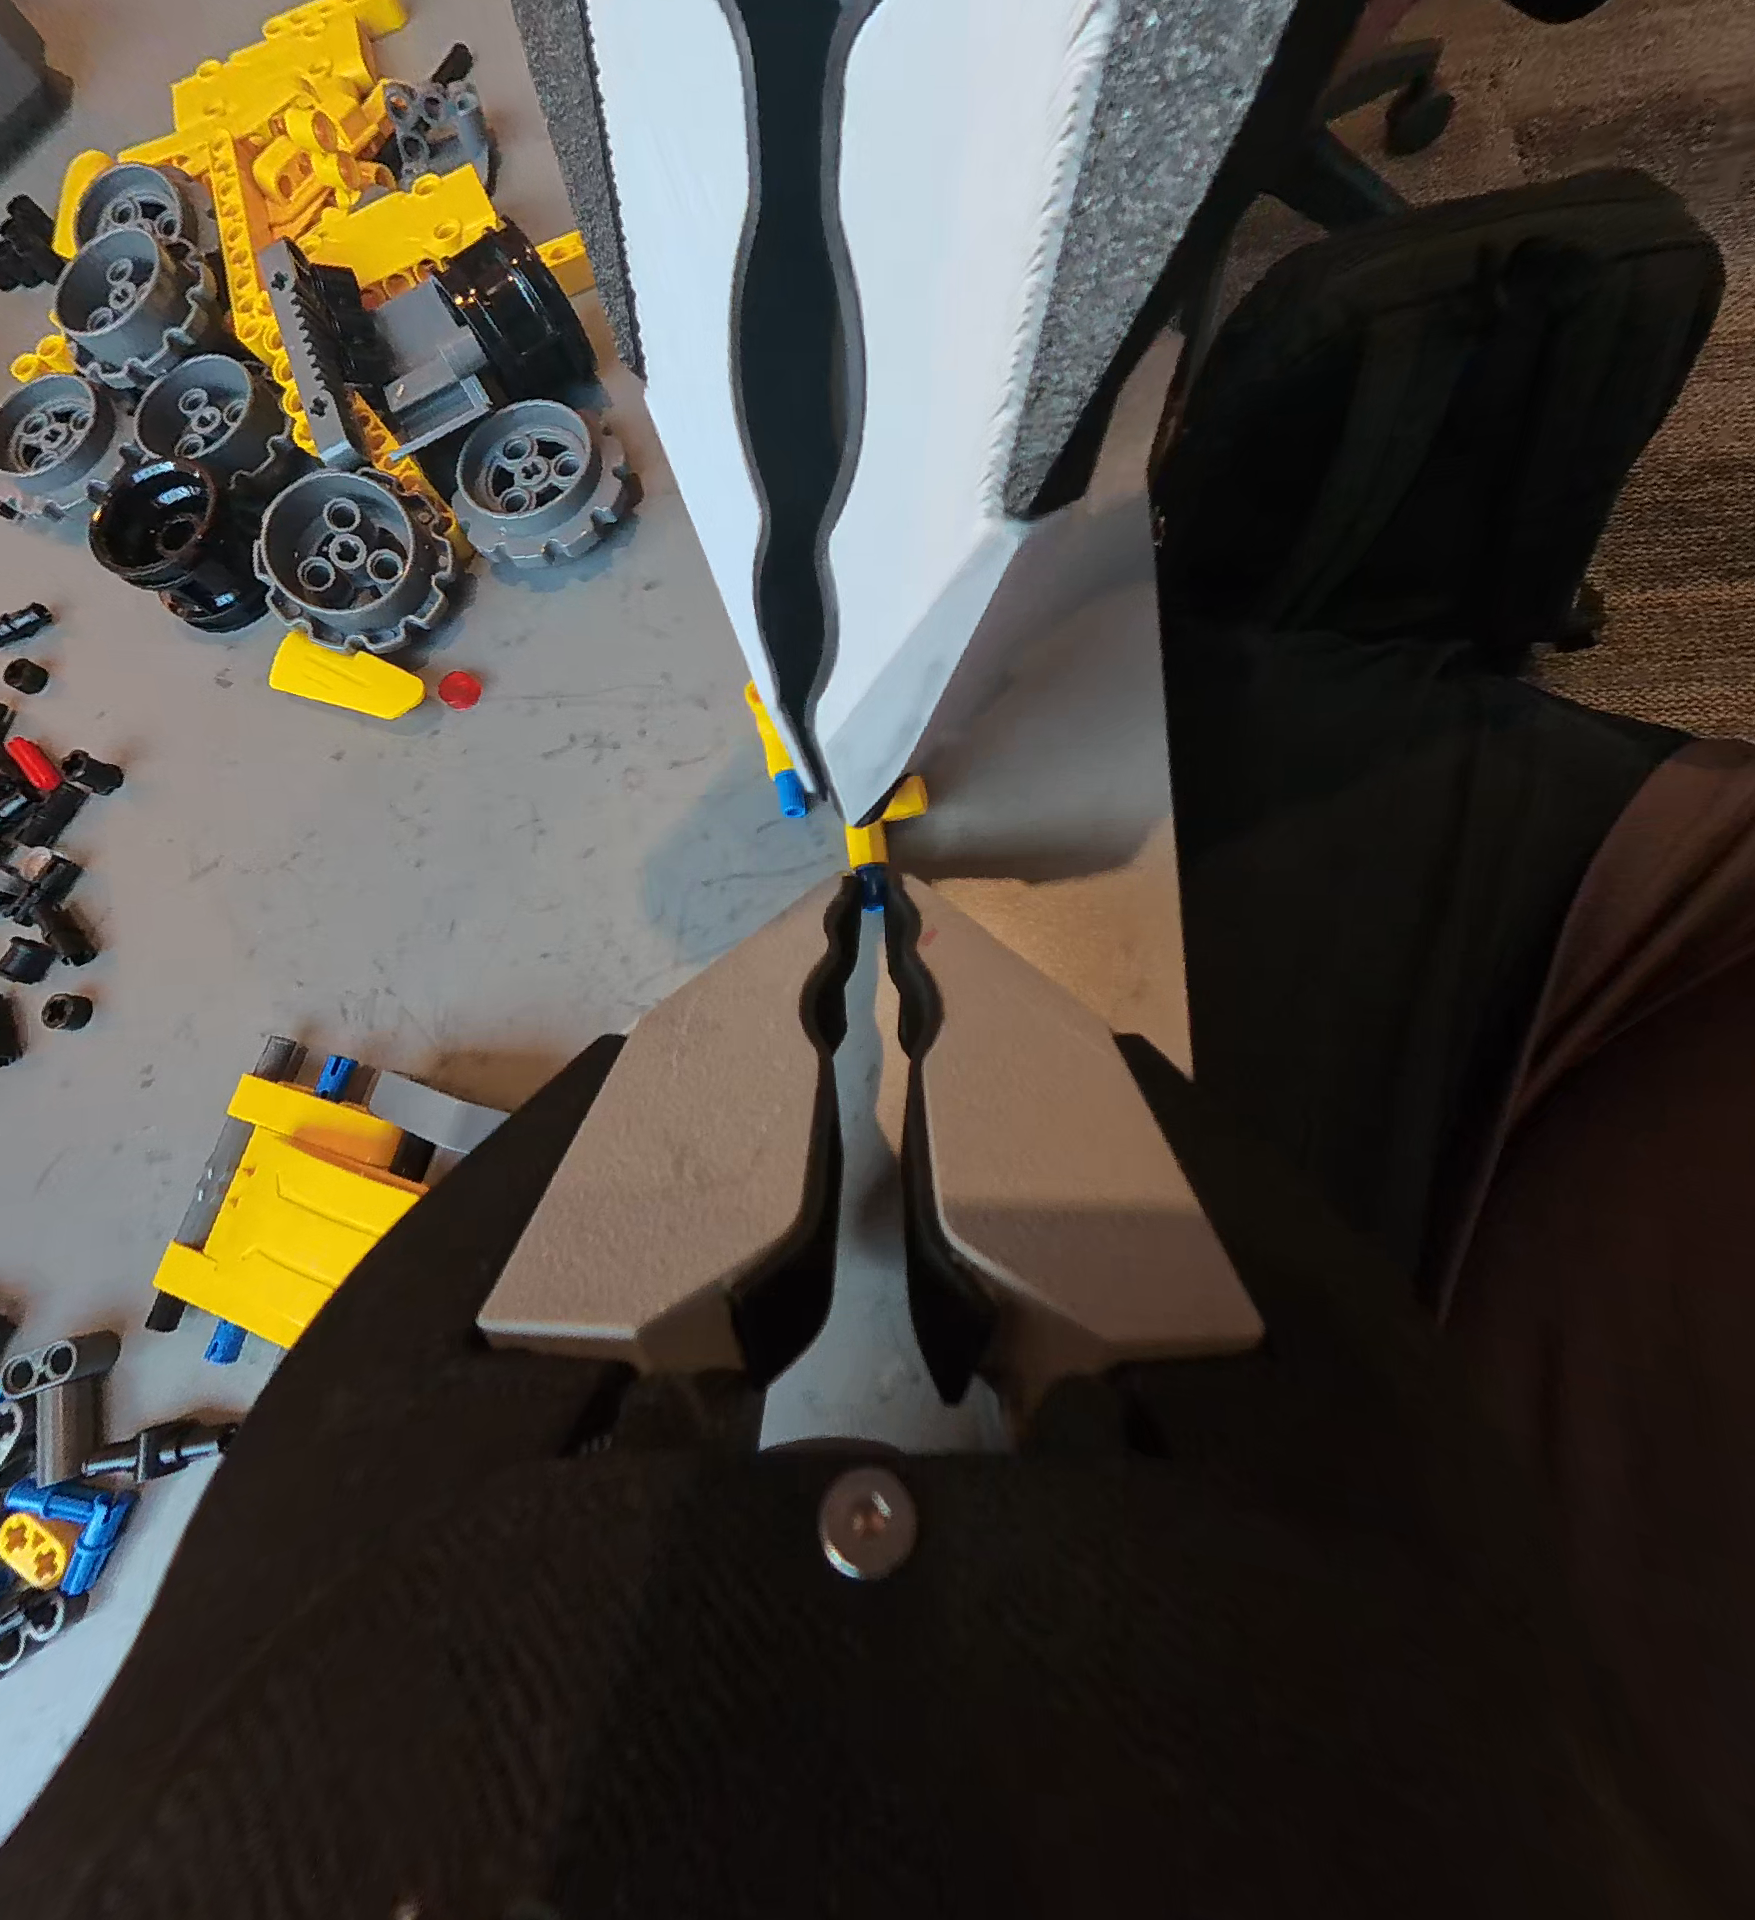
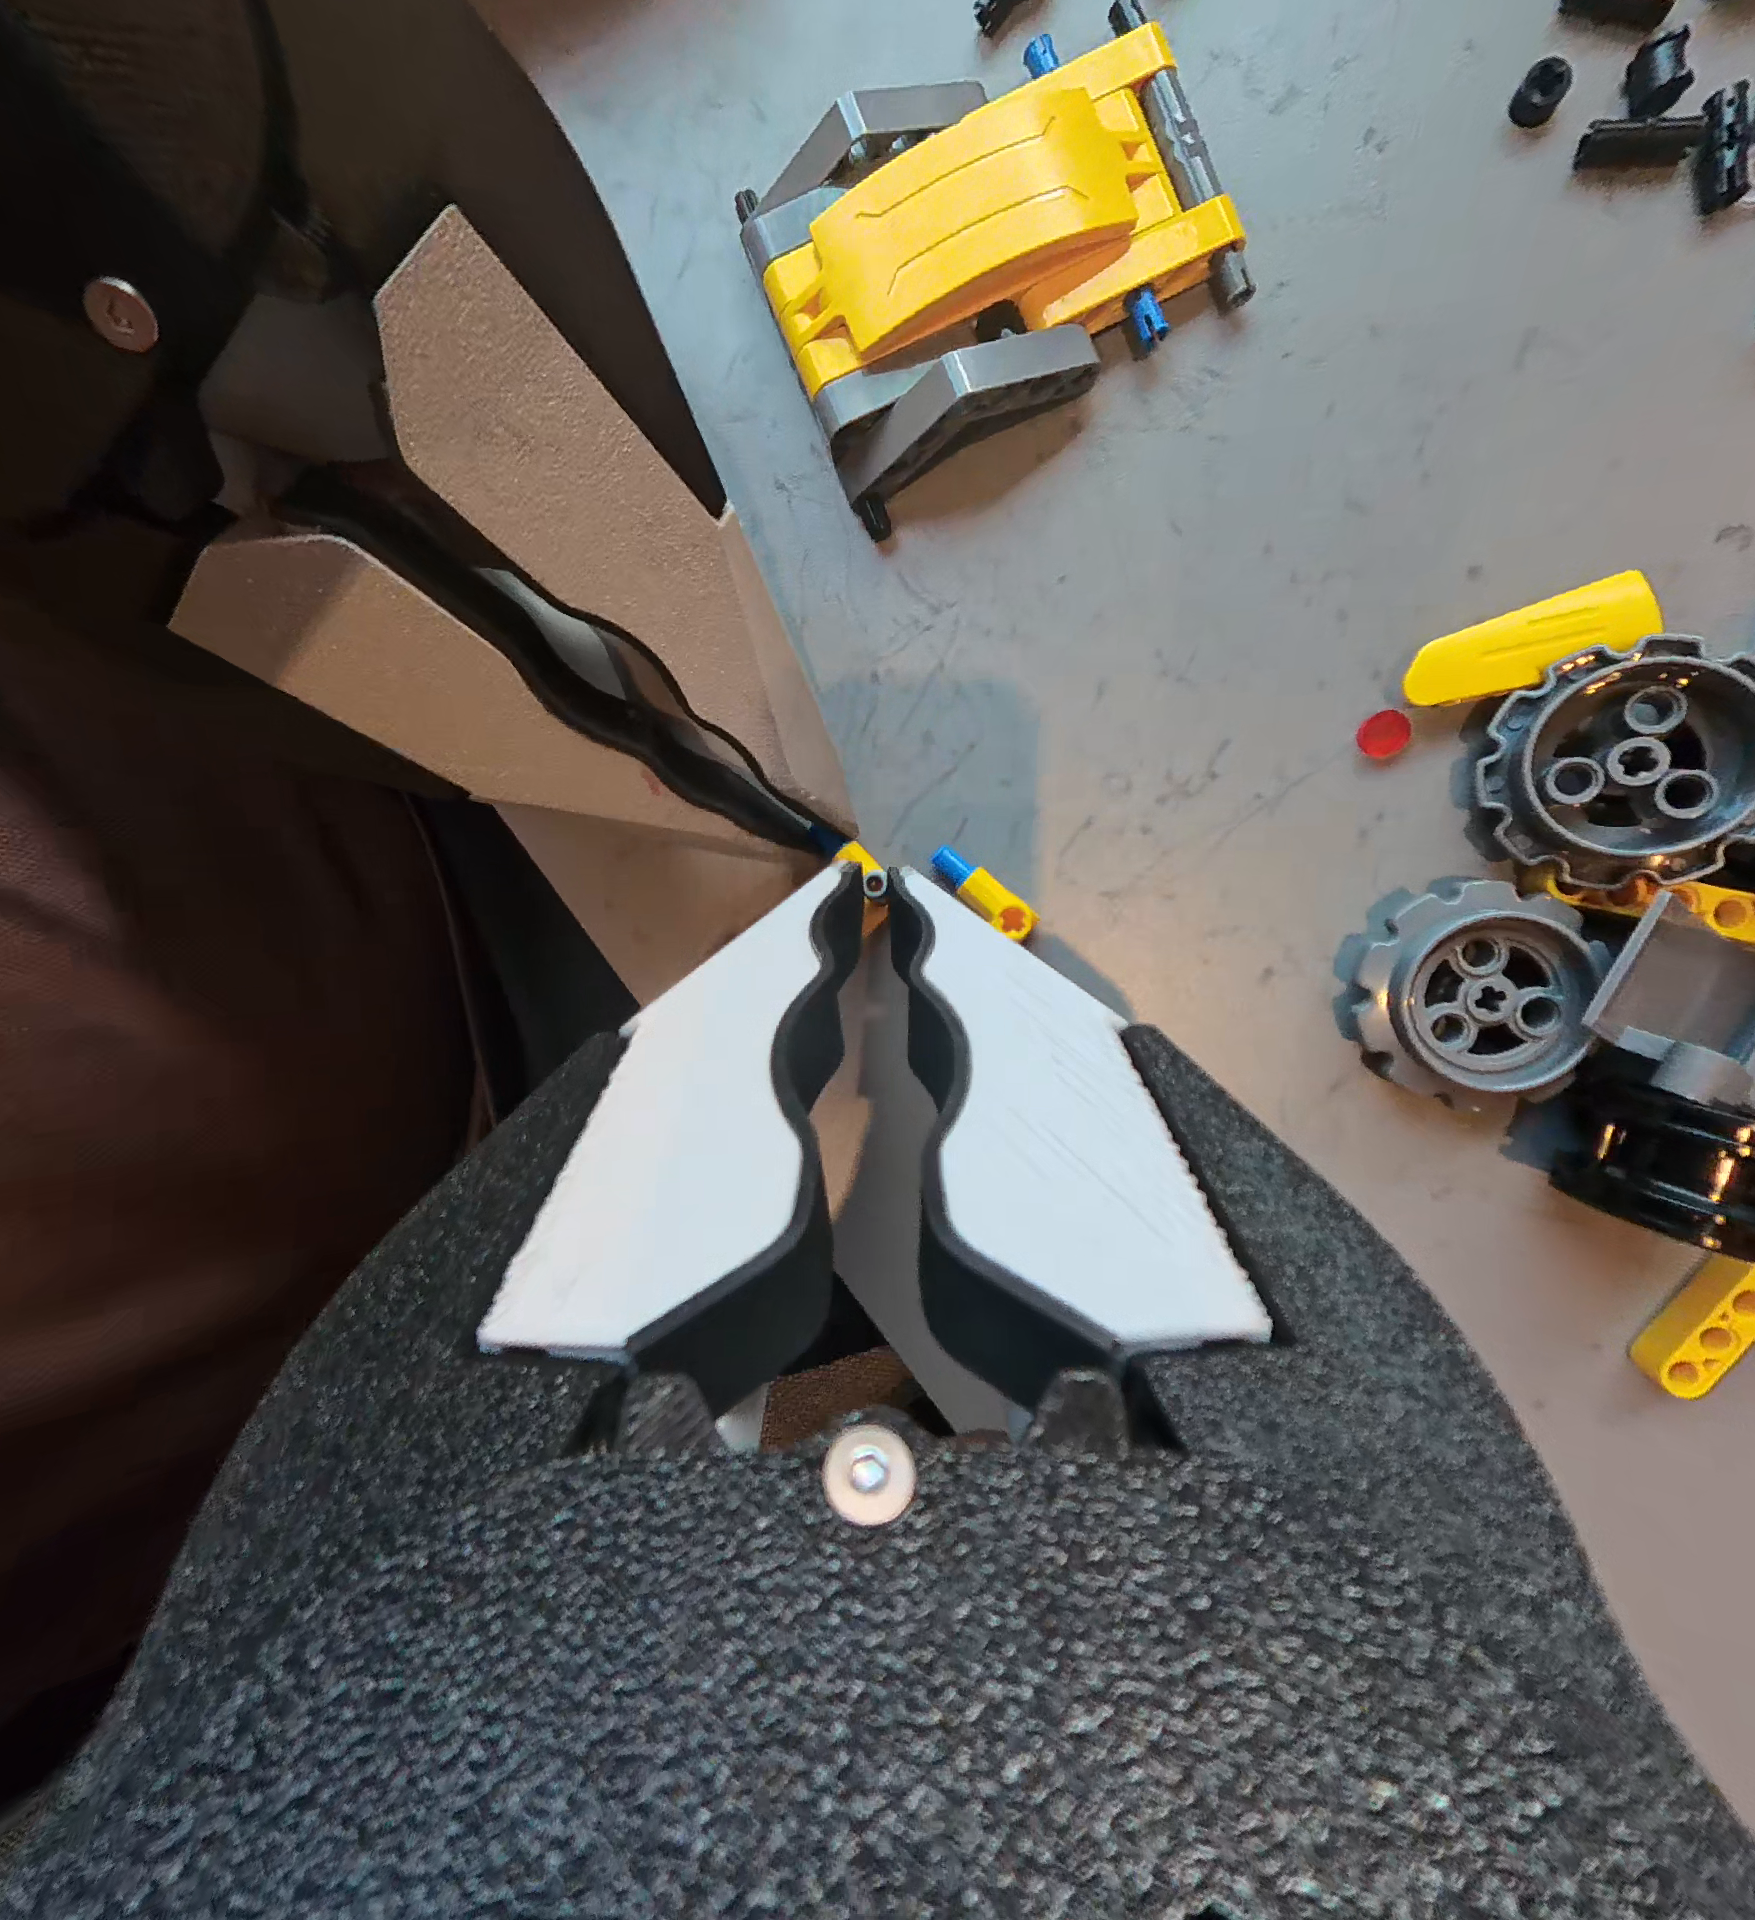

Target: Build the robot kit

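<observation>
The left gripper (image 1: 871, 891), with tan fingers, is pinched tight on the blue pin end of a small yellow plastic connector piece (image 1: 868, 837). At 12 o'clock from it, the white-fingered right gripper (image 2: 875, 883) is clamped on that same piece's other end, tip to tip over the grey tabletop (image 1: 499, 831). A second yellow-and-blue connector (image 2: 982, 894) lies at 3 o'clock of the right tips. Grey toothed wheels (image 1: 353, 551) sit at 10 o'clock.

Our left claw (image 1: 871, 894) and right claw (image 2: 874, 883) meet tip to tip, each pinched nearly closed, fingers angled toward one another.
</observation>
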Demonstrator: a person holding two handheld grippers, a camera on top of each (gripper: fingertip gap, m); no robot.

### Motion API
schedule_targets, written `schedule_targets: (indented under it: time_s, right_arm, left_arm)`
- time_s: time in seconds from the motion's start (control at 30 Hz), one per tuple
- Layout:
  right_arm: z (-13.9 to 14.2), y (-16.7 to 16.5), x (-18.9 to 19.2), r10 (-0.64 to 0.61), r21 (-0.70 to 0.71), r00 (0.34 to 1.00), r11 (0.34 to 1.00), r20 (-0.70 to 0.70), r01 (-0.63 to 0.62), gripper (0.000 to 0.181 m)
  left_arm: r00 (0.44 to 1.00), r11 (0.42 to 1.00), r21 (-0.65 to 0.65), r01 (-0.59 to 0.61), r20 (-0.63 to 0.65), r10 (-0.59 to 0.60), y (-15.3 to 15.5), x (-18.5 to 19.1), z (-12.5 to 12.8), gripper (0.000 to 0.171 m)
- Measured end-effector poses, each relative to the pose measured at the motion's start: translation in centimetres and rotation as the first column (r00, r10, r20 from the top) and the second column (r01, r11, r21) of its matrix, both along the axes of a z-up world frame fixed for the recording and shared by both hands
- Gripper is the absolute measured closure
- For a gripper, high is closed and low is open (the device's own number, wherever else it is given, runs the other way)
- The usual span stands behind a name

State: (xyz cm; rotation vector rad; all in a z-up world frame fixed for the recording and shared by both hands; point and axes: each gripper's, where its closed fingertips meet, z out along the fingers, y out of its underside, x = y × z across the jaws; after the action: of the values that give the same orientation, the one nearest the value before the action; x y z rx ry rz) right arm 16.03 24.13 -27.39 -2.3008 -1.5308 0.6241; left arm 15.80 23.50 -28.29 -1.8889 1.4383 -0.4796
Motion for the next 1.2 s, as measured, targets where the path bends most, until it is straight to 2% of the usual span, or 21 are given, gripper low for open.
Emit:
schedule_targets:
  time_s: [0.17, 0.5, 0.7, 1.2]
  right_arm:
    - [-0.03, -0.12, 0.1, 0.055, 0.05, 0.998, 0.997, 0.008, -0.055, 0.177]
    - [-0.06, -0.04, 0.05, 0.224, 0.148, 0.967, 0.959, 0.118, -0.24, 0.177]
    - [-0.13, -0.15, 0.26, 0.268, 0.178, 0.955, 0.941, 0.124, -0.287, 0.177]
    - [-0.05, -0.08, 0.04, 0.179, -0.033, 0.984, 0.983, -0.019, -0.179, 0.177]
  left_arm:
    - [1.0, 1.0, 0.015, 0.0, -0.004, 0.0, 0.03, -0.02, 0.01, 0.171]
    - [1.0, 1.0, 0.018, -0.001, -0.006, 0.001, 0.08, -0.02, 0.01, 0.17]
    - [1.0, 1.0, 0.017, -0.004, -0.005, 0.004, 0.13, -0.04, 0.01, 0.17]
    - [1.0, 1.0, 0.024, -0.01, -0.008, 0.01, 0.23, -0.07, 0.02, 0.171]
